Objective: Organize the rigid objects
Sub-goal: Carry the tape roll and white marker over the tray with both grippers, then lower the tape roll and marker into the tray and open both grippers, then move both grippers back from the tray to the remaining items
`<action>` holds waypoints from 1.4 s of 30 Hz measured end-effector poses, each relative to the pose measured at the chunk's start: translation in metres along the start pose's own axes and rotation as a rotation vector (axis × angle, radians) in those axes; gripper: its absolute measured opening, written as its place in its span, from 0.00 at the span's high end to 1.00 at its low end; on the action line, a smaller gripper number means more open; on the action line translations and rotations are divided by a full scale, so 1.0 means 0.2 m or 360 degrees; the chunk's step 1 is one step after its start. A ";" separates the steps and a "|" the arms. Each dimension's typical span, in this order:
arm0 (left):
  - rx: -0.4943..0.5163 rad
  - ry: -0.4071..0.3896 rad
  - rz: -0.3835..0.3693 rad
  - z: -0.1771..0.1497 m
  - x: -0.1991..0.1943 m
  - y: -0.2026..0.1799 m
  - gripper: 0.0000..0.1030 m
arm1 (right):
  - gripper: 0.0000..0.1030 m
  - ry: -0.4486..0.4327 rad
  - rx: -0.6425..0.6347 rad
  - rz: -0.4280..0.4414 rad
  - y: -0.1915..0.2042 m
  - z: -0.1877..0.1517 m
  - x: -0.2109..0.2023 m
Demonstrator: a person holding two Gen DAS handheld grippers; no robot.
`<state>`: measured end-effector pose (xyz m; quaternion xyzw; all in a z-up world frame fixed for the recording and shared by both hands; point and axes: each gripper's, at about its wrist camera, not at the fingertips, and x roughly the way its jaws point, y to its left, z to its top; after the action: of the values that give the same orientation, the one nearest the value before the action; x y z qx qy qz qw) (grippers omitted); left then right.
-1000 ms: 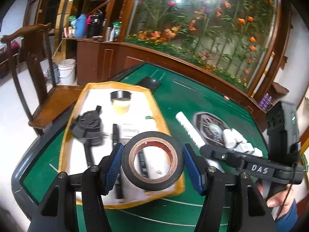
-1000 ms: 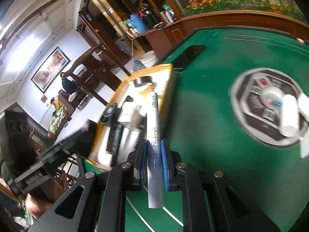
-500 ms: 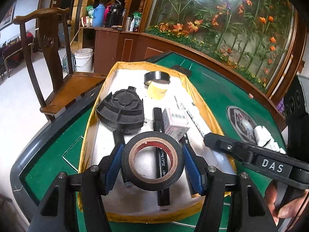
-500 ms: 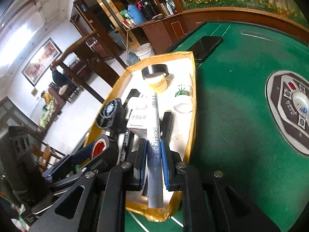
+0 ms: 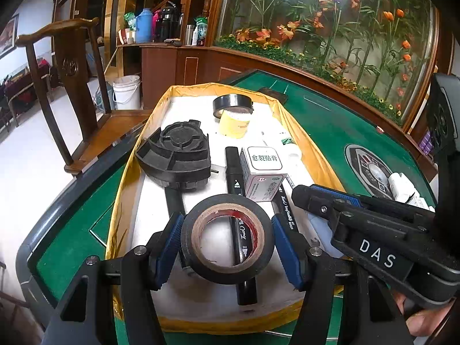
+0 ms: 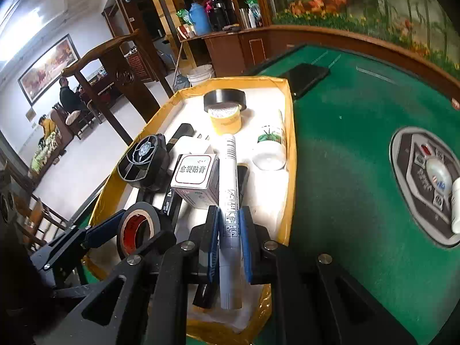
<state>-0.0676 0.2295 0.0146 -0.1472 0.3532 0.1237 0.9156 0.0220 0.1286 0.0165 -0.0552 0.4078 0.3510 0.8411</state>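
My left gripper (image 5: 227, 240) is shut on a black tape roll (image 5: 201, 221) with a red core, held over the near end of the yellow-rimmed tray (image 5: 126, 178). The roll also shows in the right wrist view (image 6: 138, 227). My right gripper (image 6: 228, 227) is shut on a white marker pen (image 6: 228, 178), held over the tray's near right part (image 6: 289, 155). The right gripper's body shows in the left wrist view (image 5: 373, 230). The tray holds a black round fan-like part (image 5: 175, 155), a white box (image 5: 263, 172), black markers (image 5: 238, 201), a yellow cup (image 5: 234, 120), another black tape roll (image 5: 233, 104) and a white bottle (image 6: 271, 143).
The tray lies on a green felt table (image 6: 345, 143) with a round control panel (image 6: 425, 184) in its middle and white items (image 5: 402, 187) on it. A black phone (image 6: 304, 77) lies beyond the tray. A wooden chair (image 5: 74, 86) stands at the left.
Both grippers have moved over the tray with their loads. The view has closed in on the tray's contents, and the right gripper now sits beside my left one.
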 end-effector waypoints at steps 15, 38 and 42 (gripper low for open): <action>-0.0013 0.0041 0.0058 -0.01 0.02 0.00 0.27 | 0.85 0.0002 0.0069 0.0127 -0.03 0.01 0.00; 0.0039 -0.0261 0.0290 -0.09 -0.15 -0.05 0.25 | 0.61 -0.0269 0.0360 0.0126 -0.46 -0.02 -0.44; 0.0084 -0.0296 0.0363 -0.09 -0.16 -0.08 0.23 | 0.59 -0.0317 0.0378 0.0032 -0.66 -0.12 -0.60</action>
<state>-0.0971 0.2037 0.0265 -0.0697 0.2844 0.2308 0.9279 0.0395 -0.0455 0.0615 0.0837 0.3615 0.3125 0.8745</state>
